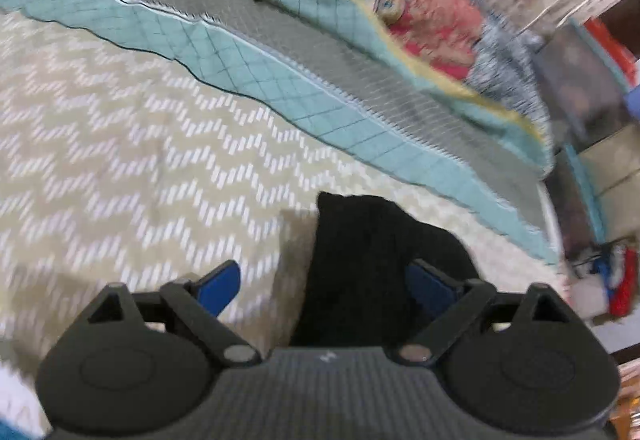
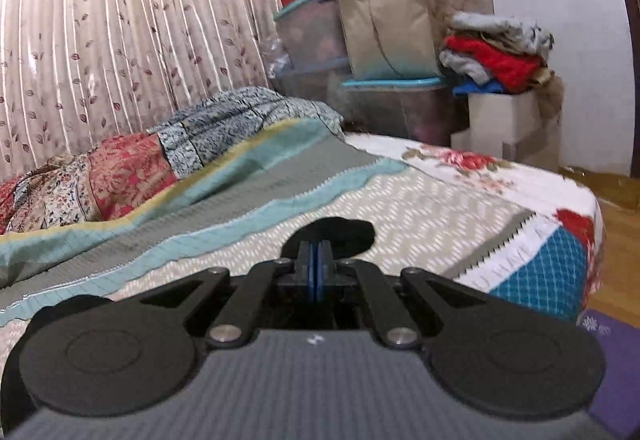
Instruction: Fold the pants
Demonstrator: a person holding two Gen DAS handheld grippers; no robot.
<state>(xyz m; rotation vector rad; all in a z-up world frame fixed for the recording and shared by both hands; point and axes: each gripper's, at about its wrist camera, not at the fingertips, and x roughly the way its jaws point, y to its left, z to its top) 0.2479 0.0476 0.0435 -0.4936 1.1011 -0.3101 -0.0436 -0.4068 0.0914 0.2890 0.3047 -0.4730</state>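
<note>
Right gripper (image 2: pixel 316 260), blue pads pressed flat together, clamped on a fold of black cloth that bulges out ahead of the tips and drops away beneath the linkage. Taken to be the pants (image 2: pixel 352 236), though too little shows to tell waistband from cuff. Pointed nearly level across the bed, out over a quilt (image 2: pixel 420 208) of pale chevron, teal and grey bands.

Left gripper (image 1: pixel 320 286), jaws spread wide, gripping nothing. Between them, in the left wrist view, the same black pants (image 1: pixel 360 260) in a dark mound, close against the right-hand blue pad (image 1: pixel 430 288); actual contact impossible to judge through the motion blur. Angled steeply down at the chevron panel, teal border (image 1: pixel 248 68) running diagonally behind.

Further out: patchwork bedding (image 2: pixel 132 172) bunched near a leaf-print curtain (image 2: pixel 120 20), storage bins (image 2: pixel 316 40) stacked beyond the mattress, a heap of folded clothes (image 2: pixel 496 52) on a white stand.

Step in hand, by the look of it: securing a second hold so the garment can be lifted and spread. Best done by bringing the open jaws down squarely over one edge of the fabric, not the middle of the mound, closing only once cloth sits well between both pads, and keeping the right-hand pinch firm so the pants stay taut rather than slumping. Main risk: catching quilt along with cloth.
</note>
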